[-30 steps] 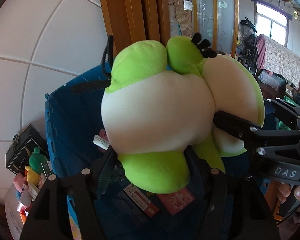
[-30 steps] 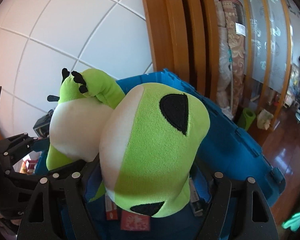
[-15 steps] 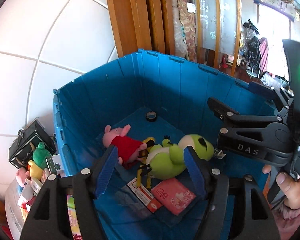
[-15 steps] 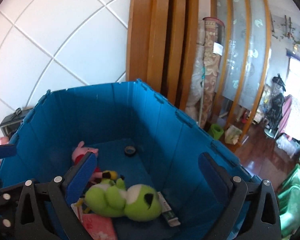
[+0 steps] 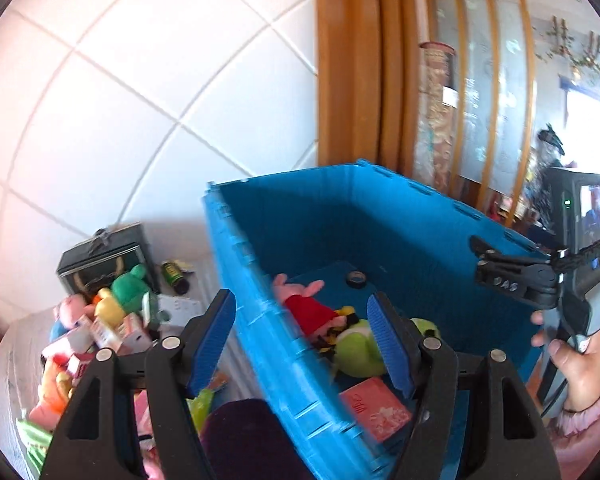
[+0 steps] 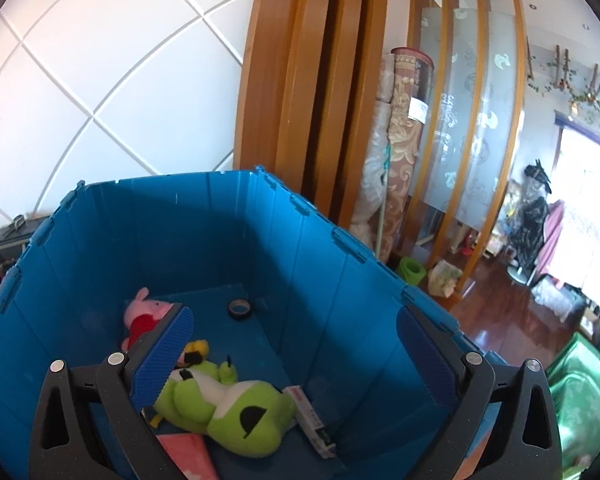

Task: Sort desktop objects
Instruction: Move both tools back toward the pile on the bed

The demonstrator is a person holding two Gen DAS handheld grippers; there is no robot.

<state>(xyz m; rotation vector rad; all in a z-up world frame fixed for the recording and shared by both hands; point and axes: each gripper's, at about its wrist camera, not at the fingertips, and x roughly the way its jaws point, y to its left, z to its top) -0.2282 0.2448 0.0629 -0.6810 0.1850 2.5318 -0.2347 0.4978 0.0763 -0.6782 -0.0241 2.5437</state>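
Note:
The green and white frog plush point(image 6: 228, 408) lies on its side on the floor of the blue crate point(image 6: 320, 280), free of both grippers. My right gripper point(image 6: 296, 360) hovers over the crate with its jaws wide open and empty. My left gripper point(image 5: 300, 340) is open and empty too, straddling the crate's left wall point(image 5: 260, 320), and from there the frog plush point(image 5: 360, 348) shows low inside. In the left wrist view the right gripper point(image 5: 478, 260) hangs at the crate's right side, held by a hand point(image 5: 572, 364).
In the crate also lie a pink pig plush point(image 6: 144, 316), a tape roll point(image 6: 240, 308), a slim box point(image 6: 310, 420) and a pink booklet point(image 5: 374, 408). Left of the crate sit a heap of small toys point(image 5: 100, 320), a black box point(image 5: 100, 256) and a green can point(image 5: 174, 276).
A second ago both grippers held the frog plush above the crate; it was let go and lies inside. The left gripper has since swung left over the crate wall. The right jaws opened wide.

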